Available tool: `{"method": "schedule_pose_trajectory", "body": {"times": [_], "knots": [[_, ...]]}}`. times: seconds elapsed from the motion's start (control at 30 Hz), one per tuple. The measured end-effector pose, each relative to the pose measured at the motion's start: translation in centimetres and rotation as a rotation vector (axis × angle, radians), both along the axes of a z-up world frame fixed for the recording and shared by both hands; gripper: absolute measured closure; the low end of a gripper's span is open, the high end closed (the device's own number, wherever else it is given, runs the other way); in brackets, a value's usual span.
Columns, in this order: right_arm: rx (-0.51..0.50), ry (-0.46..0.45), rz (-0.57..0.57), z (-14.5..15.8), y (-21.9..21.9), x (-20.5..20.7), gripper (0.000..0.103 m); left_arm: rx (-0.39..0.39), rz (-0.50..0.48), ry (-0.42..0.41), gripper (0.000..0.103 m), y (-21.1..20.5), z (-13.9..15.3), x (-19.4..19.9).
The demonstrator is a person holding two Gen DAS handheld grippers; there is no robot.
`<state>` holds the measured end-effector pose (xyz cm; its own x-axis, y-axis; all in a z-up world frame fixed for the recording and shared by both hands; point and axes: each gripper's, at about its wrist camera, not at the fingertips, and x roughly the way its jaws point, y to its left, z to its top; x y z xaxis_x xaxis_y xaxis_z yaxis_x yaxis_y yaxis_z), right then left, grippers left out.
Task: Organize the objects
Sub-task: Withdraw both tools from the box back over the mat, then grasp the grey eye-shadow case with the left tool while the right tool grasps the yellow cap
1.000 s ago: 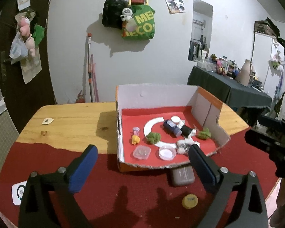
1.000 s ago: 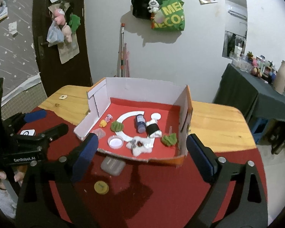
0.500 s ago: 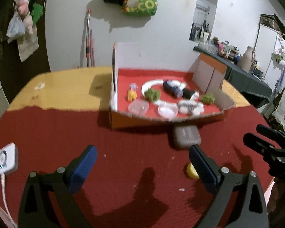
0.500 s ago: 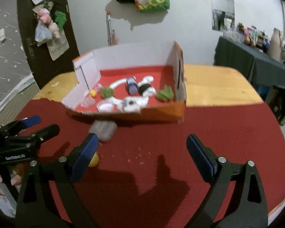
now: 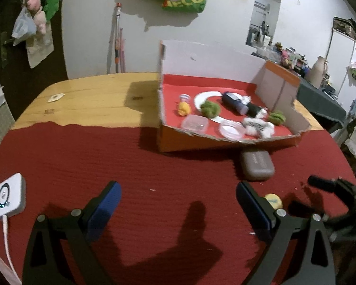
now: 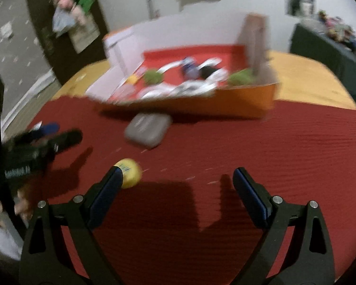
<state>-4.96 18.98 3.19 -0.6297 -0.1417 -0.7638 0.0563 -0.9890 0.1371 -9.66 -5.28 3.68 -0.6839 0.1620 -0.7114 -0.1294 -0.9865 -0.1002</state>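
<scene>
An open cardboard box (image 5: 227,140) (image 6: 244,99) with a red floor stands on the table and holds several small items: a green pom-pom (image 5: 210,109), a dark bottle (image 5: 233,103), a clear lid (image 5: 194,124). A grey case (image 5: 257,165) (image 6: 148,130) lies on the red cloth in front of the box. A small yellow round object (image 5: 273,200) (image 6: 129,173) lies nearer, just beside my right gripper's left finger. My left gripper (image 5: 178,204) is open over bare cloth. My right gripper (image 6: 176,187) is open, low over the cloth; the right wrist view is blurred.
A red cloth (image 5: 106,156) covers the near part of the wooden table (image 5: 90,99). A white device (image 5: 8,194) with a cable lies at the near left. A dark side table (image 5: 320,99) with clutter stands at the right. Bags hang on the wall.
Both grippers have dropped lower and closer to the red cloth. The right gripper has come up beside the yellow round object. Both stayed open.
</scene>
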Motion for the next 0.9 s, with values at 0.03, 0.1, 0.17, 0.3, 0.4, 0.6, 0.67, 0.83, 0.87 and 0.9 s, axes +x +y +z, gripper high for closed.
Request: {"method": "schedule_pose_trajectory", "body": {"times": [0.03, 0.1, 0.17, 0.3, 0.4, 0.6, 0.67, 0.83, 0.87, 0.9], "knots": [[0.021, -0.017, 0.018, -0.4, -0.8, -0.4, 0.008, 0.0, 0.007, -0.001, 0.004, -0.3, 0.0, -0.1], [0.097, -0.019, 0.034, -0.9, -2.1, -0.9, 0.007, 0.005, 0.018, -0.008, 0.004, -1.0, -0.1, -0.2], [0.153, -0.042, 0.046, -1.1, -2.9, -1.6, 0.006, 0.01, 0.024, -0.021, 0.004, -1.4, -0.3, -0.3], [0.16, -0.049, 0.007, -0.9, -1.5, -1.8, 0.008, 0.018, 0.012, -0.044, 0.004, -1.4, -0.8, -0.5], [0.16, -0.045, -0.071, -0.6, 1.5, -1.5, 0.008, 0.023, -0.019, -0.055, 0.004, -0.6, -0.9, -0.6], [0.16, -0.038, -0.107, 0.2, 5.9, -0.6, 0.008, 0.037, -0.102, -0.091, 0.004, 2.7, -1.4, -1.6], [0.135, -0.024, -0.06, 0.7, 6.3, -0.1, 0.008, 0.028, -0.131, -0.094, 0.004, 4.3, -1.4, -1.8], [0.145, 0.001, 0.028, 1.4, 6.5, 0.2, 0.008, -0.013, -0.178, -0.092, 0.004, 7.5, -1.6, -2.5], [0.144, 0.006, 0.041, 1.5, 6.5, 0.1, 0.008, -0.018, -0.178, -0.091, 0.004, 8.0, -1.6, -2.7], [0.144, 0.012, 0.046, 1.5, 6.6, 0.3, 0.008, -0.022, -0.178, -0.091, 0.004, 8.4, -1.6, -2.9]]}}
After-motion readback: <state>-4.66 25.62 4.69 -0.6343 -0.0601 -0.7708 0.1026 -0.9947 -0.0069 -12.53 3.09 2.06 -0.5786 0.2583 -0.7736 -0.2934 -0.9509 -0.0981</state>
